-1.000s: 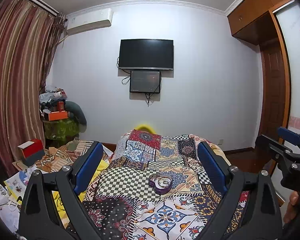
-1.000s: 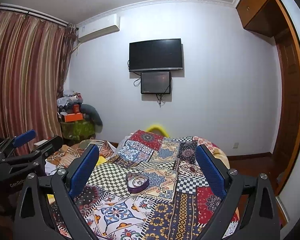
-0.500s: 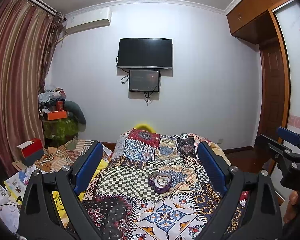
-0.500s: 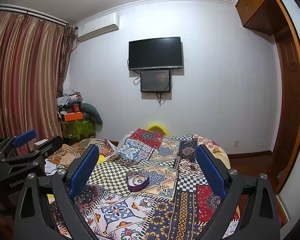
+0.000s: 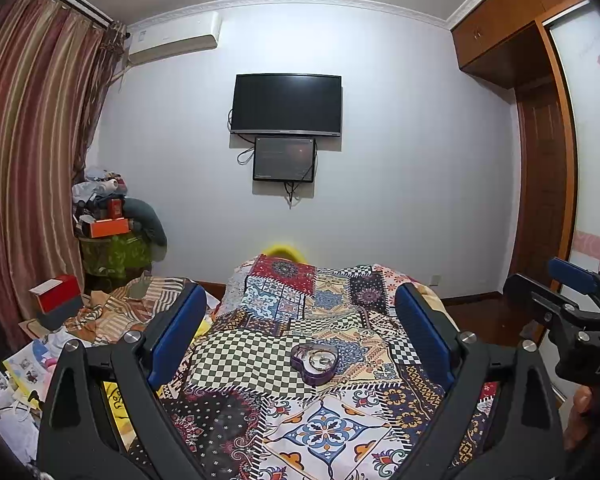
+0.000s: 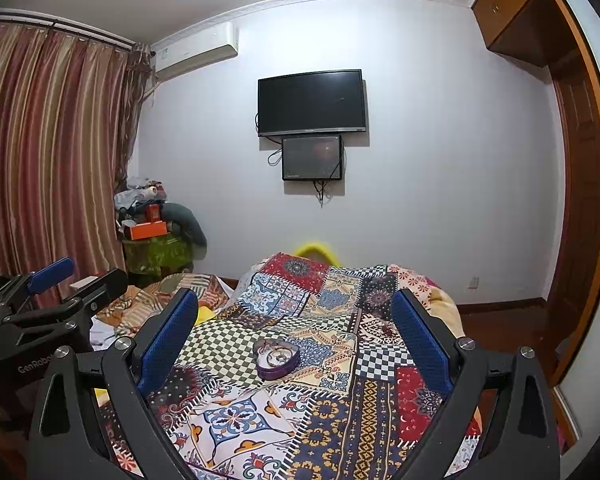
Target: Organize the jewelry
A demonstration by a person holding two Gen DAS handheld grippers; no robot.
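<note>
The purple heart box (image 5: 314, 362) lies on the bed (image 5: 332, 428), ahead of both spread, empty grippers, left (image 5: 298, 334) and right (image 6: 294, 334), neither clearly nearer.

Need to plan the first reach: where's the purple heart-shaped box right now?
The purple heart-shaped box sits open on the patchwork quilt, mid-bed in both wrist views, just right of the checkered patch, ahead of both open claws.

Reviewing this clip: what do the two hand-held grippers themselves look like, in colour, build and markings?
Both match: the left hand-held gripper and right hand-held gripper have matte black frames with triangular cut-outs, silver bolt heads and blue textured finger pads. White lettering marks the bodies: "GenRobo" shows on the left one, "DAS" on the right. No cables are visible.
</note>
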